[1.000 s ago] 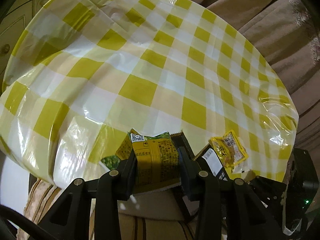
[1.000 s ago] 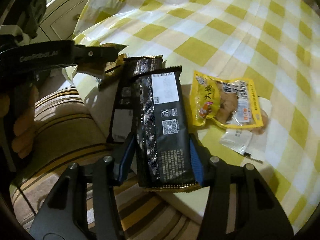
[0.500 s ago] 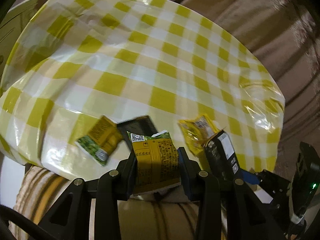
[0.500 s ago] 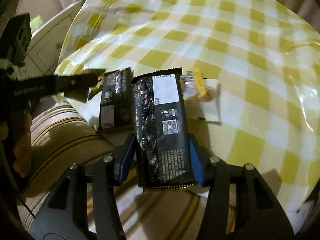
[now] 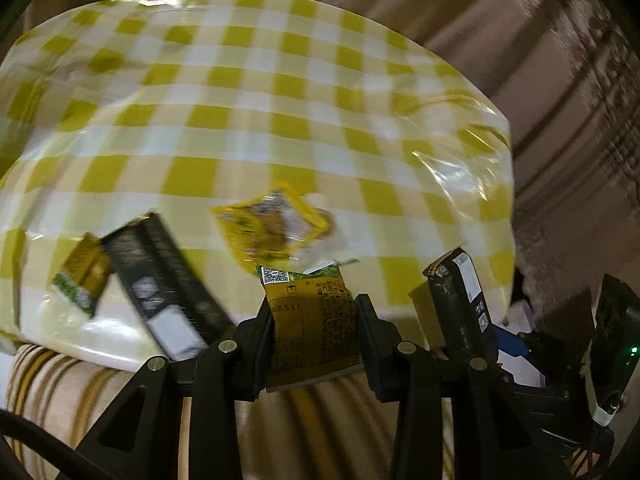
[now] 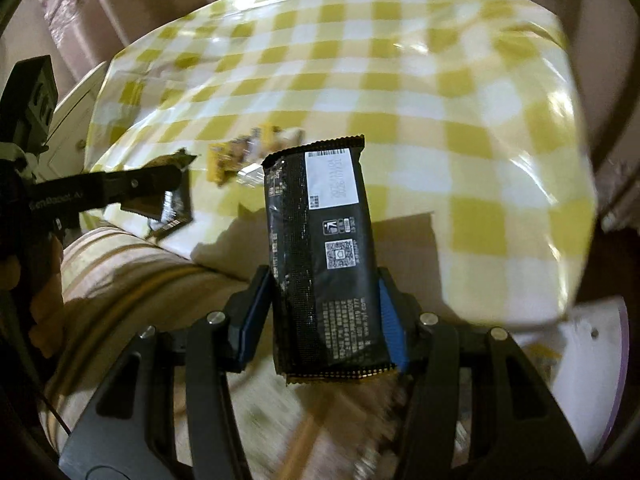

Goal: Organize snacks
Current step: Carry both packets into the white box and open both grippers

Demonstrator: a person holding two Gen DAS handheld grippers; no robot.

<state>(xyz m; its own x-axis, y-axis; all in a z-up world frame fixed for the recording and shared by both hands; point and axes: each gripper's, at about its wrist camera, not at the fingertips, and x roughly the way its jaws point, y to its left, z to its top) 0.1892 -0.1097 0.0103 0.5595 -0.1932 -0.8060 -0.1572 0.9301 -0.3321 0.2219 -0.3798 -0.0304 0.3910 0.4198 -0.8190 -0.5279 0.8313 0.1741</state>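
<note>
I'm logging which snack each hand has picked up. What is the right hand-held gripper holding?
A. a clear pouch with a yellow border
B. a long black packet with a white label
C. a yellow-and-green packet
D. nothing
B: in the right wrist view the right hand-held gripper has its fingers pressed on both sides of a long black packet with a white label.

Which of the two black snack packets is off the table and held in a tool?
The black packet with the white label, clamped upright in the right tool. The other black packet lies flat on the checked tablecloth.
</note>
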